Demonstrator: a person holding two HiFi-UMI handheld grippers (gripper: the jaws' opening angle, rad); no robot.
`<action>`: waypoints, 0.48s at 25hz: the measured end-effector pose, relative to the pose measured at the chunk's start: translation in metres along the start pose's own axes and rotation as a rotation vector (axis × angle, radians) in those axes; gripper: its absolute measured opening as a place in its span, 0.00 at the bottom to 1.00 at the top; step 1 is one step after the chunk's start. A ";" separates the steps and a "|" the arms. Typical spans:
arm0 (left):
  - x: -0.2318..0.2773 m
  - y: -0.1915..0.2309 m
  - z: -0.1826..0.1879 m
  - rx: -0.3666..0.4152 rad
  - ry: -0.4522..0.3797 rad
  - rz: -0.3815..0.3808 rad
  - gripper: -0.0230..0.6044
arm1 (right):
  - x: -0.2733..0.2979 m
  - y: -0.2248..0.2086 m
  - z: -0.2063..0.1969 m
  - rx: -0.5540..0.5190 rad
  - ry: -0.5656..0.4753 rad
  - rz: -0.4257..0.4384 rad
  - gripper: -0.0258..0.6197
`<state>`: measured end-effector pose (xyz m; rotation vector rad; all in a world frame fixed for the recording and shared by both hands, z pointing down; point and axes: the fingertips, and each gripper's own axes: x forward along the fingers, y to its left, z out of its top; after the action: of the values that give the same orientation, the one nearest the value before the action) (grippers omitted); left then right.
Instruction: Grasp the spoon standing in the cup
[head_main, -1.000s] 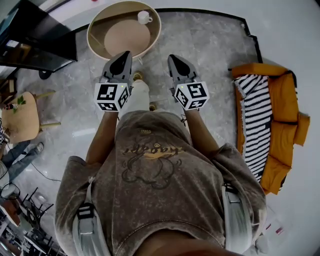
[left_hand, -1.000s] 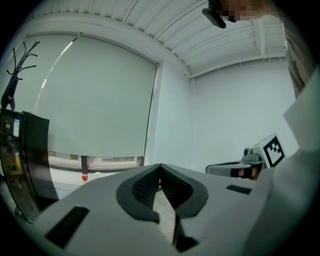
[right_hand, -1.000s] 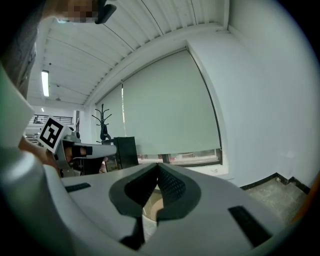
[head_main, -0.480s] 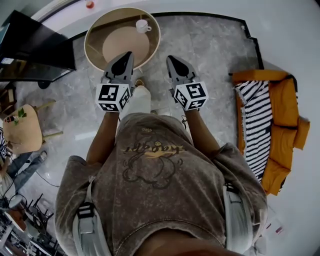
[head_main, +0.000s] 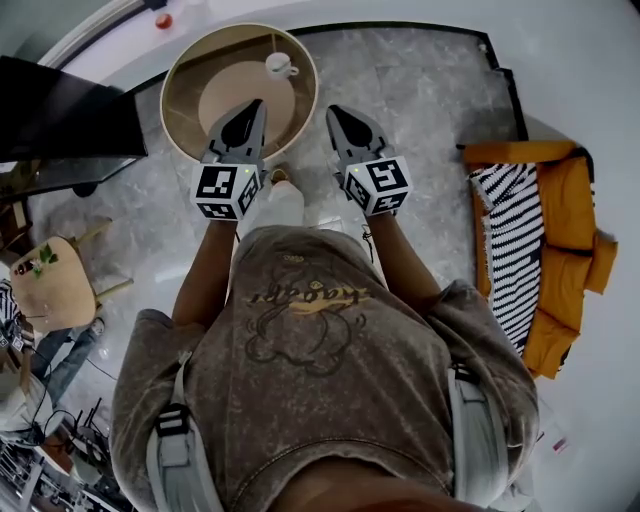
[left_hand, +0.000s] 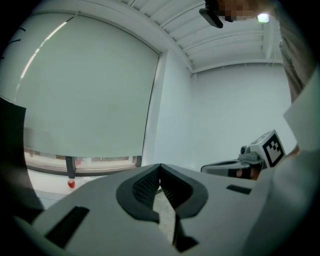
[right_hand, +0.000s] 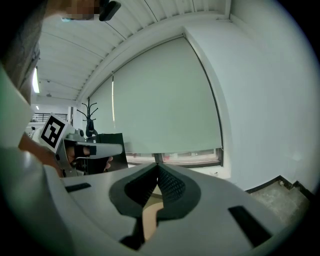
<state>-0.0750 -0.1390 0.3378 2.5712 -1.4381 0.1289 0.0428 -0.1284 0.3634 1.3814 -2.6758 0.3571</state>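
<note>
The left gripper (head_main: 249, 109) has its jaws pressed together with nothing between them, and its tip shows over the near part of a round wooden table (head_main: 176, 88). The right gripper (head_main: 336, 113) is held beside it, its jaws also closed and empty, just off the table's right rim. A white cup (head_main: 279, 66) stands on the far side of the table, well apart from both grippers; the spoon in it is too small to make out. An orange sofa (head_main: 572, 196) sits at the right.
</note>
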 end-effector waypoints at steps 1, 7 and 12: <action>0.006 0.004 0.001 0.004 0.004 -0.006 0.06 | 0.007 -0.003 0.001 0.001 0.004 -0.002 0.07; 0.034 0.041 0.005 0.014 0.016 -0.038 0.06 | 0.054 -0.010 0.009 -0.005 0.000 -0.030 0.07; 0.052 0.064 0.009 0.011 0.014 -0.063 0.06 | 0.080 -0.018 0.021 -0.013 -0.008 -0.060 0.07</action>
<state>-0.1024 -0.2164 0.3460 2.6164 -1.3532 0.1452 0.0107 -0.2069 0.3623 1.4593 -2.6310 0.3278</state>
